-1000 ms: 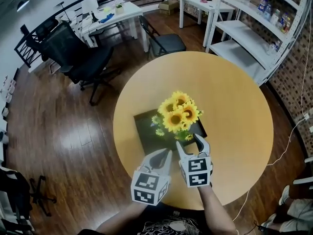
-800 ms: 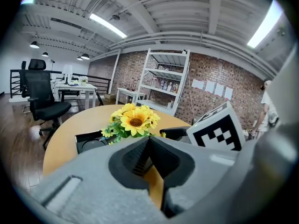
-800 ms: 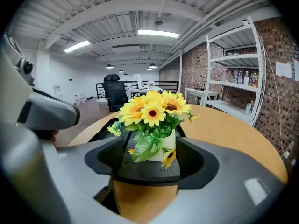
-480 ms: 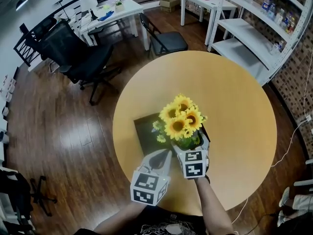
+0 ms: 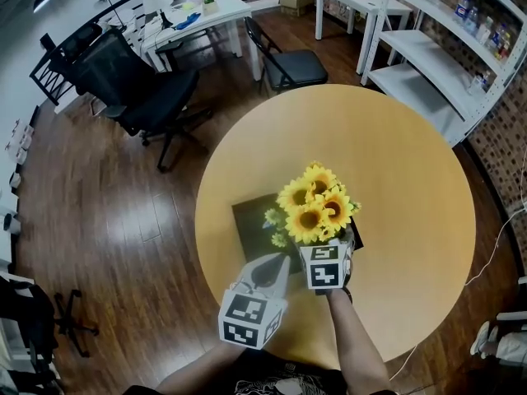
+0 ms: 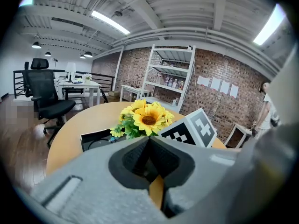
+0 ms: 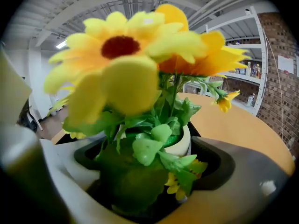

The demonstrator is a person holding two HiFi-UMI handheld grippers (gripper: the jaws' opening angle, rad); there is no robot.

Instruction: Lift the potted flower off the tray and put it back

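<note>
The potted flower [image 5: 315, 208], a bunch of yellow sunflowers in a cream pot [image 7: 181, 143], stands at the right edge of the black tray [image 5: 249, 220] on the round table. My right gripper [image 5: 328, 243] reaches under the blooms. Its jaws are opening, with the pot between them, and I see a gap on each side in the right gripper view. My left gripper [image 5: 278, 263] is shut on nothing, just left of the right one and near the tray's front edge. The left gripper view shows the flowers [image 6: 145, 118], the tray [image 6: 93, 139] and the right gripper's marker cube [image 6: 189, 132].
The round wooden table [image 5: 403, 163] has bare surface to the right and behind the tray. Black office chairs [image 5: 136, 89] stand on the floor at the far left, a white desk [image 5: 193, 19] behind them and white shelves [image 5: 428, 56] at the far right.
My right gripper has moved forward and down to the pot, and its jaws have spread around it. The left gripper has stayed nearly where it was.
</note>
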